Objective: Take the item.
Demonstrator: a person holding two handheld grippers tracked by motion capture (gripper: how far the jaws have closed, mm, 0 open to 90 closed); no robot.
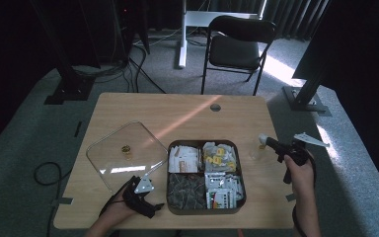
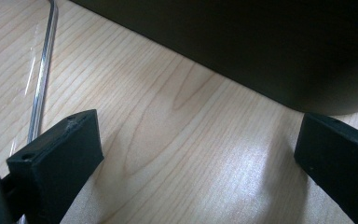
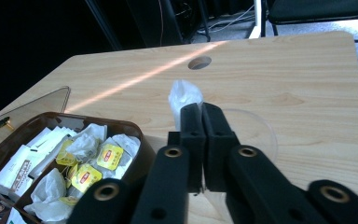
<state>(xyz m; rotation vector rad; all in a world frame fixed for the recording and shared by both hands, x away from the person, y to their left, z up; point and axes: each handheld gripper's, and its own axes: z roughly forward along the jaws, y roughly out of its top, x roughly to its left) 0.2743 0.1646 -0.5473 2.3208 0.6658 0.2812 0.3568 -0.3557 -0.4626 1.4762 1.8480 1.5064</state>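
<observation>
The left hand-held gripper (image 1: 137,193) rested on the tabletop (image 1: 187,111) with jaws spread, beside the brown compartment box (image 1: 170,197). Farther right, the right hand-held gripper (image 3: 201,119) pinched a white tea bag (image 3: 183,95) above a clear glass (image 3: 258,127). The clear lid (image 1: 123,150) lay left of the box.

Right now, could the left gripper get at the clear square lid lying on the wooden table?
Probably yes. The left gripper rests with jaws open right beside the clear square lid, whose edge lies just past one jaw, with bare wooden table between.
</observation>
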